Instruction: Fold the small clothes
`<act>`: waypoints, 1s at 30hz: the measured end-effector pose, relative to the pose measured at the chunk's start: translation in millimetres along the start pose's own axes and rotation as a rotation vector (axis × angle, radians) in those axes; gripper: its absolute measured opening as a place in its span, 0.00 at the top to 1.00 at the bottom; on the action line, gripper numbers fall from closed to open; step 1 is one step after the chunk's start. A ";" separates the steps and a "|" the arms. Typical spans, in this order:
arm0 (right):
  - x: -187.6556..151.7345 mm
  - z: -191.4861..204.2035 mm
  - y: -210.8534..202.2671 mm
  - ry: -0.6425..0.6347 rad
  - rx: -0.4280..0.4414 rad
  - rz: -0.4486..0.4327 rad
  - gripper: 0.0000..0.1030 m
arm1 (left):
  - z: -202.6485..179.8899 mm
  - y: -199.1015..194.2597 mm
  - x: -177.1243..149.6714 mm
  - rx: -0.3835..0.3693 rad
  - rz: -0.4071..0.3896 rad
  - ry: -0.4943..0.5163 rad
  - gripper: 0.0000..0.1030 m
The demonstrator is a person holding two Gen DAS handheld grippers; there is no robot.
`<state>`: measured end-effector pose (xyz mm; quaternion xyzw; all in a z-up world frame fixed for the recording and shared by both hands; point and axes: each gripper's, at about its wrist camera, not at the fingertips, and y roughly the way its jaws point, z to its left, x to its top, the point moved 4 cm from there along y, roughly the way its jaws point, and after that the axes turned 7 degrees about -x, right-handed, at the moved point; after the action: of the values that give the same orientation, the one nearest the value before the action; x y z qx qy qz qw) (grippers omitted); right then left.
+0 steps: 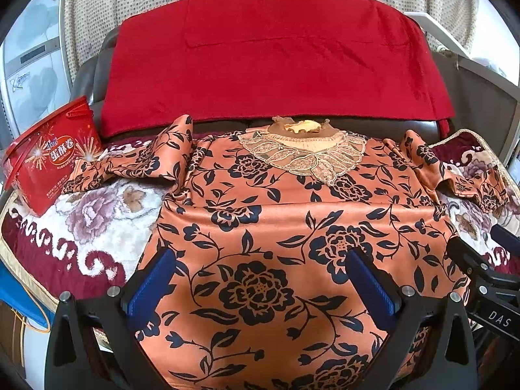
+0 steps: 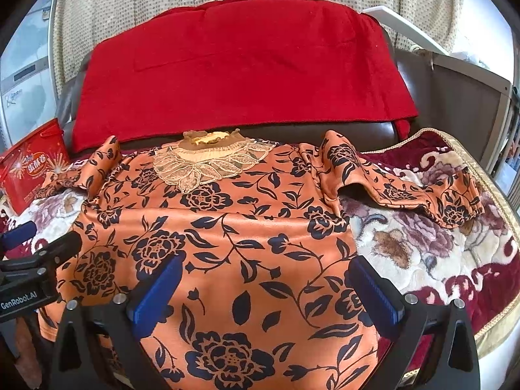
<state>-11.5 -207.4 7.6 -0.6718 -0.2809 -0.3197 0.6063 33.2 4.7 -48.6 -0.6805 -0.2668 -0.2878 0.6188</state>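
Orange flowered blouse [image 1: 260, 214] flat on patterned blanket [image 1: 97, 221], centred; long axis front to back, lace collar [image 1: 302, 152] toward red cloth [image 1: 276, 58] at back edge; sleeves spread sideways; left gripper [image 1: 260, 279], right gripper [image 2: 266, 286] jaws wide apart over hem, holding nothing; red box [image 1: 48, 162] at left edge.

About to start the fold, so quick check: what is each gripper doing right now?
Left gripper: open, holding nothing, jaws spread above the orange floral top.
Right gripper: open, holding nothing, over the same top.
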 end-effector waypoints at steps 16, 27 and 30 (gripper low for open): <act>2.8 1.0 -3.3 0.006 0.002 -0.004 0.00 | 1.2 -3.0 1.0 0.000 -0.006 0.004 0.00; 2.8 1.4 -4.1 0.006 -0.001 -0.005 0.00 | -1.0 -4.4 0.6 0.000 -0.010 0.013 0.00; 3.3 1.6 -3.7 0.006 0.000 -0.002 0.00 | -1.2 -4.5 0.5 0.001 -0.011 0.012 0.00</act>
<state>-12.1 -205.5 12.4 -0.6704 -0.2798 -0.3224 0.6069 30.2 3.9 -45.1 -0.6770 -0.2669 -0.2955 0.6190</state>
